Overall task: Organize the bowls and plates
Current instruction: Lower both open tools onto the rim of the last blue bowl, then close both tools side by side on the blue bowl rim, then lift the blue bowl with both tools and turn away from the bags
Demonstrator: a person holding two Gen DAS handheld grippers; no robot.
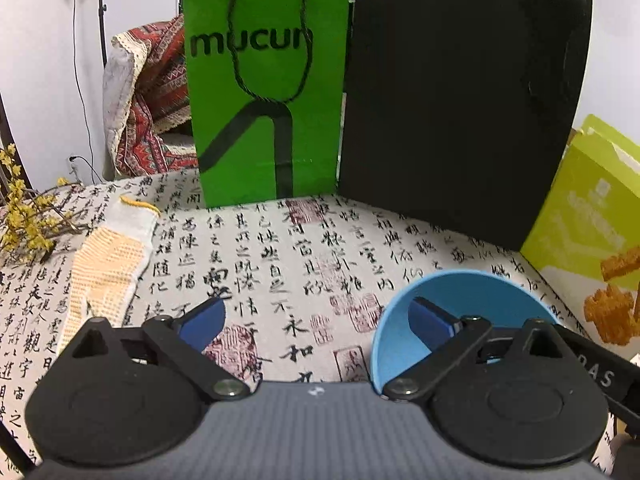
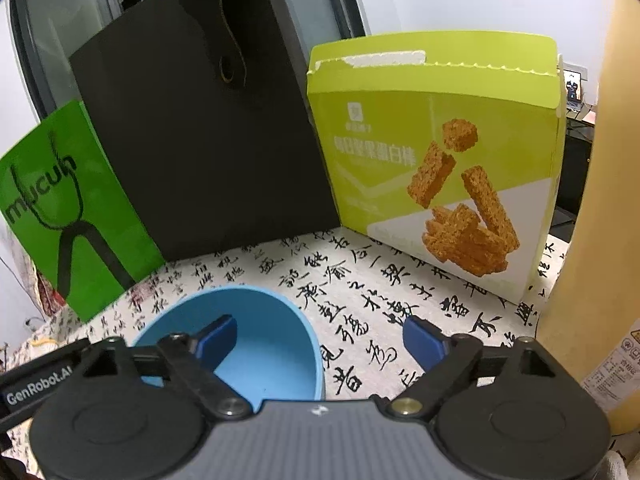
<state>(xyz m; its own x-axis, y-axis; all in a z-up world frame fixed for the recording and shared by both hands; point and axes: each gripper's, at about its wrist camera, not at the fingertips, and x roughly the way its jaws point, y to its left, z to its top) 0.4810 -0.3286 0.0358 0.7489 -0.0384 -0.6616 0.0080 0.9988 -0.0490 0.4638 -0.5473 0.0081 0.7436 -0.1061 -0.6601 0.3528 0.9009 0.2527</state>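
Note:
A light blue bowl [image 1: 472, 292] stands upright on the calligraphy-print tablecloth [image 1: 280, 264], low and to the right in the left wrist view. My left gripper [image 1: 316, 308] is open. Its right finger reaches inside the bowl and its left finger hangs over bare cloth, so the bowl's near-left wall lies between them untouched. In the right wrist view the same bowl [image 2: 272, 344] sits low on the left. My right gripper [image 2: 320, 322] is open too, with its left finger inside the bowl and its right finger outside over the cloth. No plates are in view.
A green paper bag [image 1: 264, 92], a black bag [image 1: 460, 100] and a yellow-green snack box [image 2: 436, 168] stand along the back. A white and orange glove [image 1: 108, 268] and yellow-flowered twigs [image 1: 28, 220] lie at the left. A tall yellow object [image 2: 600, 200] rises at the right.

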